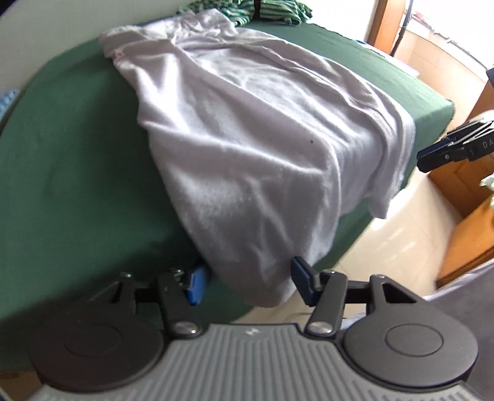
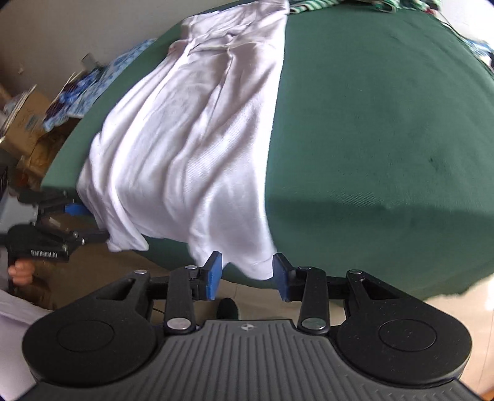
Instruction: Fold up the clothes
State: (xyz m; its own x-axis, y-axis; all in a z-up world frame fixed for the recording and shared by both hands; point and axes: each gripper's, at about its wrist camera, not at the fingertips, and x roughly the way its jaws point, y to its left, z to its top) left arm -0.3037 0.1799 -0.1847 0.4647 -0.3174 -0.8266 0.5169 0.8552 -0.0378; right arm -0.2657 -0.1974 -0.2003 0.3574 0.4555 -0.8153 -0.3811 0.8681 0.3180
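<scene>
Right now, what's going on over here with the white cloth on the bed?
A person is folding laundry with a handheld tool in each hand. A white garment lies stretched along the green bed cover, its near end hanging over the edge. The left tool and the right tool are both open, each placed around a hanging bottom corner without pinching it yet. More striped clothes wait at the far end.

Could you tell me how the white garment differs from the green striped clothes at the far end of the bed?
The white garment is plain, while the green striped clothes are patterned. The white garment lies spread lengthwise, its near hem hanging over the bed's edge; the striped clothes sit bunched in a heap at the far end. Both rest on the green bed cover.
</scene>
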